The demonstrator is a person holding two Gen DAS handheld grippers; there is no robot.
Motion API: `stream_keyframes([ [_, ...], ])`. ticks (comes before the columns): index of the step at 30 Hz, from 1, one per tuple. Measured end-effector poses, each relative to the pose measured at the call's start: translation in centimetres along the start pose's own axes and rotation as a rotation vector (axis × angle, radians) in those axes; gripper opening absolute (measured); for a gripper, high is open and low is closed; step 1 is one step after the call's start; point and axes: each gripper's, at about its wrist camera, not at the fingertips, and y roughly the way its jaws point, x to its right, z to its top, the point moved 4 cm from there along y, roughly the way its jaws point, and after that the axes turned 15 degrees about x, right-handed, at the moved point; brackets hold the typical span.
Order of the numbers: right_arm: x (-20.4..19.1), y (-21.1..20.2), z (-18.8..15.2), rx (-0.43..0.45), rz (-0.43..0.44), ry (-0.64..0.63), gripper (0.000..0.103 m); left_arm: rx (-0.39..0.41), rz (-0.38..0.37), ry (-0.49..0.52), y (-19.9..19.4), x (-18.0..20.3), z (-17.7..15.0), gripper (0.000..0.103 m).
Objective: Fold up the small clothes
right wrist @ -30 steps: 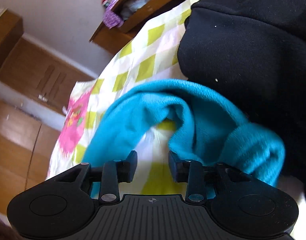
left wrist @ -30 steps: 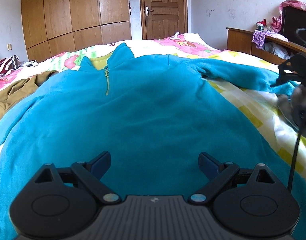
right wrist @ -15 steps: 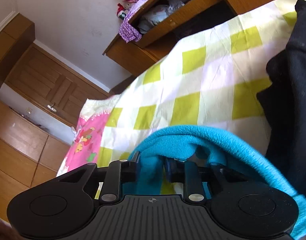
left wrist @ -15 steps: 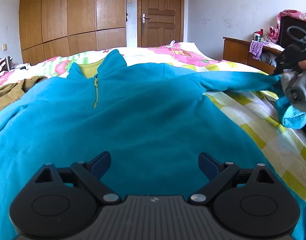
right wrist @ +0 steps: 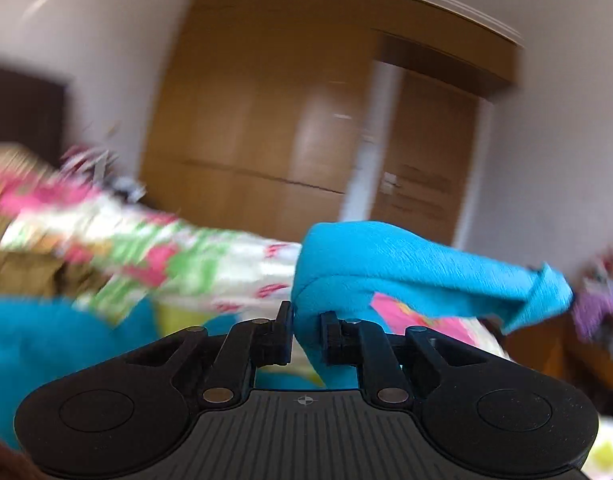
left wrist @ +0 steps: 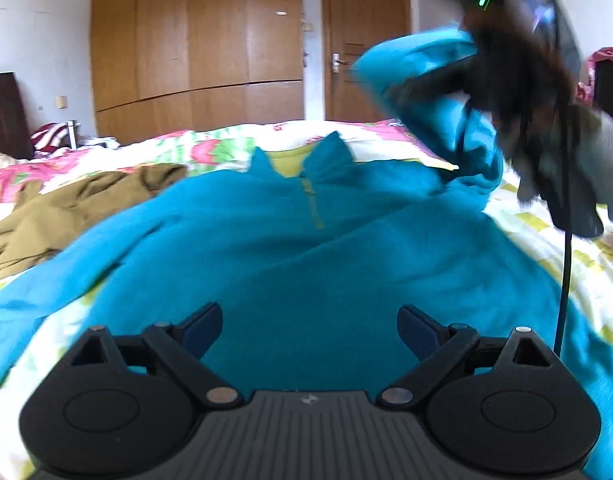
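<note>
My left claw (left wrist: 309, 328) stands wide, with nothing between its fingers; just past its tips the blue fleece top (left wrist: 306, 272) lies spread front-up on the bed (left wrist: 586, 264), collar and short zip pointing away from me.

My right claw (right wrist: 306, 330) is narrow and closing, its pads pressing on a fold of the top's sleeve (right wrist: 386, 268). From that claw's own camera the sleeve rises straight out of the grip and drapes off to the right, its end hanging free, while the rest of the room is smeared with blur.

Only the left camera shows the whole of it: up and to the right of my left claw, the right claw's dark, blurred body (left wrist: 518, 80) holds the sleeve lifted above the top's shoulder, a black cable (left wrist: 564, 272) trailing down from it. That view also shows an olive-brown garment (left wrist: 58, 216) crumpled on the bed, far left of my left claw.

The bed wears a sheet of yellow-green checks near me and pink floral print farther off. Beyond it stand a wooden wardrobe (left wrist: 194, 48) and a wooden door (left wrist: 366, 40) in a white wall.
</note>
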Motion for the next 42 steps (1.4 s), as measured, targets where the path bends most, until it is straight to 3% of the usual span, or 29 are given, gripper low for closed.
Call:
stream_keyframes([
  [3,-9.3,-1.1,-2.9,-0.003,0.205,-0.304,0.011,-0.021,0.009,-0.016,-0.9,-1.7,-1.5,0.103],
  [5,-11.2,-1.7,-4.3,-0.055,0.232,-0.314,0.016,-0.032,-0.014,-0.045,-0.6,-2.5,-2.0,0.103],
  [8,-11.4,-2.7,-4.7,-0.148,0.219,-0.249,0.018,-0.039,-0.036,-0.103,-0.1,-3.4,-2.3,0.103],
  [11,-11.0,-4.8,-4.6,-0.124,0.208,-0.337,0.032,-0.049,-0.047,-0.128,0.2,-4.0,-2.5,0.103],
  [14,-10.1,-6.6,-4.4,-0.103,0.227,-0.385,0.033,-0.025,-0.052,-0.146,-0.1,-4.5,-2.1,0.103],
  [17,-9.2,-6.5,-3.9,-0.074,0.233,-0.431,0.045,-0.032,-0.043,-0.156,0.1,-4.6,-2.2,0.103],
  [21,-9.3,-3.3,-5.1,-0.142,0.247,-0.497,0.044,-0.031,-0.039,-0.128,0.2,-4.3,-2.5,0.103],
  [22,-9.7,-2.4,-5.5,-0.166,0.261,-0.509,0.038,-0.035,-0.037,-0.118,0.4,-4.2,-2.6,0.103],
  [24,-9.7,0.0,-5.9,-0.272,0.259,-0.47,0.01,-0.041,-0.034,-0.103,0.5,-4.0,-2.8,0.103],
  [27,-7.3,2.1,-3.3,-0.34,0.226,-0.266,0.008,-0.043,-0.036,-0.094,0.6,-3.8,-2.9,0.103],
  [32,-0.7,3.5,3.6,-0.222,0.004,0.058,0.008,-0.031,-0.036,-0.099,0.4,-3.9,-2.7,0.103],
  [33,-0.5,2.4,4.3,-0.183,0.017,0.089,0.008,-0.029,-0.034,-0.103,0.3,-4.0,-2.7,0.103],
  [35,-2.5,-0.2,3.7,-0.188,0.157,0.055,0.009,-0.032,-0.025,-0.114,0.4,-4.2,-2.7,0.103],
  [37,-6.4,-3.4,0.2,-0.276,0.343,-0.118,0.009,-0.031,-0.022,-0.128,0.3,-4.5,-2.7,0.103],
  [38,-8.0,-4.9,-2.1,-0.339,0.394,-0.212,0.009,-0.028,-0.02,-0.131,0.2,-4.6,-2.7,0.103],
  [40,-9.4,-7.4,-6.1,-0.448,0.469,-0.325,0.009,-0.025,-0.014,-0.138,0.2,-4.8,-2.6,0.103],
  [42,-9.3,-8.6,-7.7,-0.478,0.47,-0.394,0.015,-0.036,-0.013,-0.149,0.4,-4.9,-2.7,0.103],
])
